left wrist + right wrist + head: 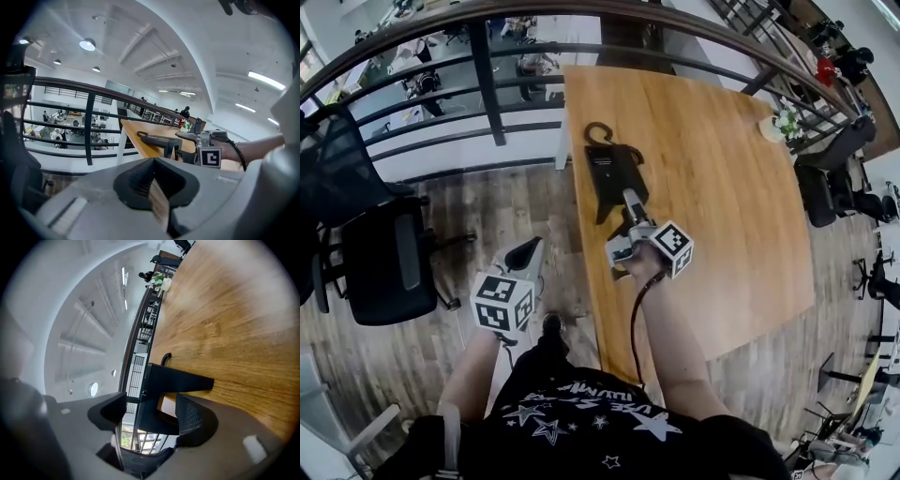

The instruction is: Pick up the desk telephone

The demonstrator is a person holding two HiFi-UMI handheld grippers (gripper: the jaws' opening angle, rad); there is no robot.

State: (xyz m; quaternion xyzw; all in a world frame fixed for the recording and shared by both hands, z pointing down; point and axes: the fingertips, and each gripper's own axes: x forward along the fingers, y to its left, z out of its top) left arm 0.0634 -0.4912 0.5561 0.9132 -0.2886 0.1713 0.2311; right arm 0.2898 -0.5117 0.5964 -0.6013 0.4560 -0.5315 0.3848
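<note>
Right gripper view tells most of it: the right gripper (152,413) has its jaws spread wide, and the near end of the black desk telephone (168,380) sits in the gap between them, but the pads aren't pressing on it, so nothing is actually held. In the head view the phone lies on the wooden table (722,187) close to its left edge, with a curl of cord (598,131) at the far end. That edge is my main worry: if one pad hits first as the jaws close, I reckon it could shove the phone sideways toward the drop. The end being grabbed looks like a sloped wedge, so a shallow bite might squirt off it on the lift. The cord could also drag or snag. The left gripper (152,180) is off the table with jaws closed and empty, so there's no backup.
</note>
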